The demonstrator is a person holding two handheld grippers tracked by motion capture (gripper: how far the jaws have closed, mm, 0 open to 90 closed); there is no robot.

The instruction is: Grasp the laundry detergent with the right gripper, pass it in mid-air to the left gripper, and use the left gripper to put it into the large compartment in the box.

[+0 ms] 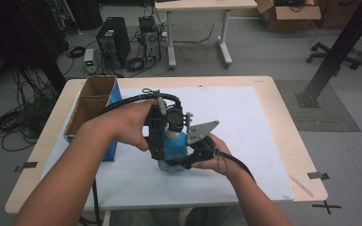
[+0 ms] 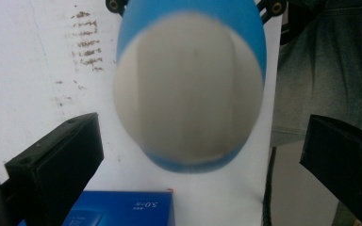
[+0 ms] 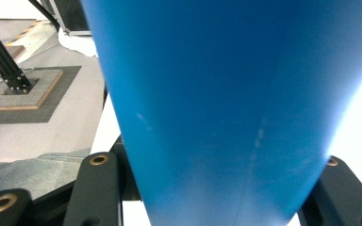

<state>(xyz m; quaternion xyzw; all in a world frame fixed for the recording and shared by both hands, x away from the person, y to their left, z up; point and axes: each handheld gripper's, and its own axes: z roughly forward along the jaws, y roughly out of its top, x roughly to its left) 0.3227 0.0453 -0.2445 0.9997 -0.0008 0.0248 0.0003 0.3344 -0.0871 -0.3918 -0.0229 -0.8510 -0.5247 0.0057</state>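
Observation:
A blue bottle (image 1: 175, 149) with a white cap (image 1: 171, 134) stands upright on the white mat (image 1: 250, 127) near the table's front middle. My right gripper (image 1: 188, 155) is shut on its body from the right side. In the right gripper view the blue bottle (image 3: 226, 103) sits between the two jaws of my right gripper (image 3: 217, 193). My left gripper (image 1: 162, 134) hangs over the bottle's top, pointing down. In the left gripper view the round white cap (image 2: 188, 89) lies between the jaws of my left gripper (image 2: 202, 141), which is open, with a gap on each side.
An open cardboard box with blue sides (image 1: 94, 106) stands at the left of the table, and a blue box (image 2: 122, 209) lies below the cap in the left gripper view. Past the mat's edge are the person's trousers (image 2: 320, 70). A floor mat (image 3: 23, 94) lies beside the table.

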